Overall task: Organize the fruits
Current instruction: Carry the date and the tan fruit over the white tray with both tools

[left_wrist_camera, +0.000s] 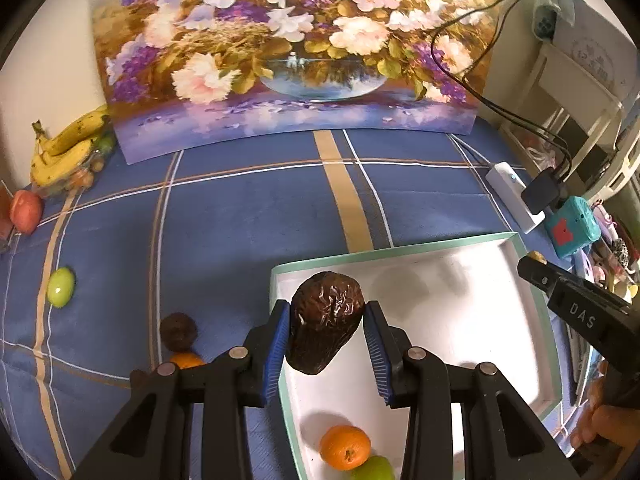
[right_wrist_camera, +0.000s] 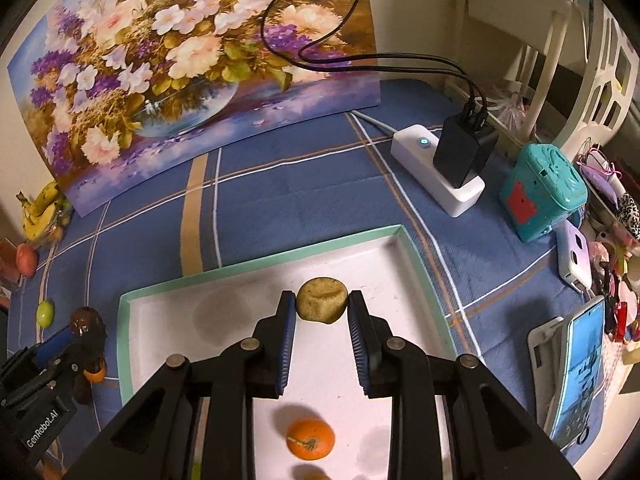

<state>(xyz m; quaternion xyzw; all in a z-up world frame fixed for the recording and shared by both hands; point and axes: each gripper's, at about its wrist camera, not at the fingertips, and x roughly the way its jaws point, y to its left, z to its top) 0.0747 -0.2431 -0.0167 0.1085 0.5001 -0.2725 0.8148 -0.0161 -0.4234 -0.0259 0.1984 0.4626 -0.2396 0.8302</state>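
Left wrist view: left gripper (left_wrist_camera: 326, 322) jaws closed onto a dark brown wrinkled fruit (left_wrist_camera: 325, 320), blue pads pressed on both its sides, fruit held above the near-left corner of the white tray (left_wrist_camera: 460, 304). In the tray, nearest the camera: an orange (left_wrist_camera: 345, 447) touching a green fruit (left_wrist_camera: 374, 469), which is partly cut off by the frame edge. Left of the tray on the blue plaid cloth (left_wrist_camera: 240, 220): a small brown fruit (left_wrist_camera: 178, 331) with another orange (left_wrist_camera: 186, 360) just in front of it, mostly hidden by the gripper arm. Further left, a green fruit (left_wrist_camera: 61, 287) alone on the cloth. Far left: a red fruit (left_wrist_camera: 26, 211), and a banana bunch (left_wrist_camera: 66, 144) by the wall. Flower painting (left_wrist_camera: 296, 48) stands at the back. The right gripper (left_wrist_camera: 536, 259) enters from the right with a small tan piece at its tip.

Right wrist view: right gripper (right_wrist_camera: 322, 306) jaws nearly together, clamped on a small tan lumpy fruit (right_wrist_camera: 322, 300), held over the middle of the tray (right_wrist_camera: 160, 320). Orange (right_wrist_camera: 310, 439) lies in the tray below the fingers. The left gripper (right_wrist_camera: 78, 330) is at the left, holding the brown fruit (right_wrist_camera: 86, 320) by the tray's left rim. White power strip (right_wrist_camera: 436, 172) with a black charger (right_wrist_camera: 464, 148) sits behind the tray; teal box (right_wrist_camera: 544, 192) and a phone (right_wrist_camera: 576, 368) lie to the right.
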